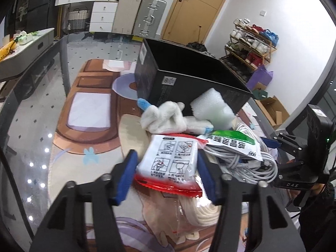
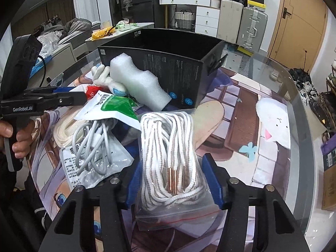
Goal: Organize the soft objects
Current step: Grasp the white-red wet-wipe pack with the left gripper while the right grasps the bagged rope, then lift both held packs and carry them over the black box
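Observation:
My left gripper (image 1: 167, 176) is shut on a white packet (image 1: 170, 159) with printed instruction pictures and a red edge, which lies on the pile of soft things. My right gripper (image 2: 173, 182) is shut on a clear zip bag of white striped laces (image 2: 168, 147). Behind the pile stands an open black box (image 1: 189, 71) (image 2: 159, 48). A white foam block (image 1: 210, 107) (image 2: 136, 84) and a white plush toy (image 1: 163, 117) (image 2: 100, 75) lean against it. A green and white pouch (image 1: 231, 142) (image 2: 109, 107) and coiled white cables (image 1: 247, 163) (image 2: 92, 140) lie between the two grippers.
Everything rests on a round glass table (image 2: 289, 88) over a printed mat. A cream rope coil (image 1: 201, 212) lies under the packet. A person's hand (image 2: 19, 138) holds the left gripper's handle. Suitcases, drawers, a shoe rack and a door stand beyond the table.

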`<state>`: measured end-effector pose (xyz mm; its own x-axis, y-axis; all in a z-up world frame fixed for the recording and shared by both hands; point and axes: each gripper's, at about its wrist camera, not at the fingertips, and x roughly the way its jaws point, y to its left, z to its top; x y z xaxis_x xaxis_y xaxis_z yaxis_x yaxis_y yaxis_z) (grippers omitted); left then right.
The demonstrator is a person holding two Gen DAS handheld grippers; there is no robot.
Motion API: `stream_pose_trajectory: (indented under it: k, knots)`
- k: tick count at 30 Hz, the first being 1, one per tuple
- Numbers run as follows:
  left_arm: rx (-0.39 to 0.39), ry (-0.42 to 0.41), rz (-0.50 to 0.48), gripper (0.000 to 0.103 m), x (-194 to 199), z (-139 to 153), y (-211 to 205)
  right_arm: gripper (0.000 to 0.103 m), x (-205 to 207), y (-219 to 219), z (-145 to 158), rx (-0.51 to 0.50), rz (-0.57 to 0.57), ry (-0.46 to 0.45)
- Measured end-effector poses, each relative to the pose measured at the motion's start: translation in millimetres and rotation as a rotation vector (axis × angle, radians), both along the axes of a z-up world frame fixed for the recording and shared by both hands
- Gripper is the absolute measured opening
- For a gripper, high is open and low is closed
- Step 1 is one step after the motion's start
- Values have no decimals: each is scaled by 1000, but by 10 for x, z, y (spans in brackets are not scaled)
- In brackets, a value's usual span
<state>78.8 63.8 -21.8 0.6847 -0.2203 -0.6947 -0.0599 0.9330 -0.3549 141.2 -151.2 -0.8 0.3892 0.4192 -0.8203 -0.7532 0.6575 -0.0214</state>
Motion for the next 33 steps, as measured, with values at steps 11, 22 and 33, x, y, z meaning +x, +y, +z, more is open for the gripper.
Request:
stream_pose_trajectory:
  k: [11,22,33]
  knots:
    - [55,-42,24,50,-110,92,-66,41,-128,-192,60,48,-84,-4]
    - [97,-83,49,50,-270,255,-48,39,-310,-270,260,88,-102,-64]
    - [103,-103,71,50,-527,316,-49,39,-427,-291,508,123,-109,-127]
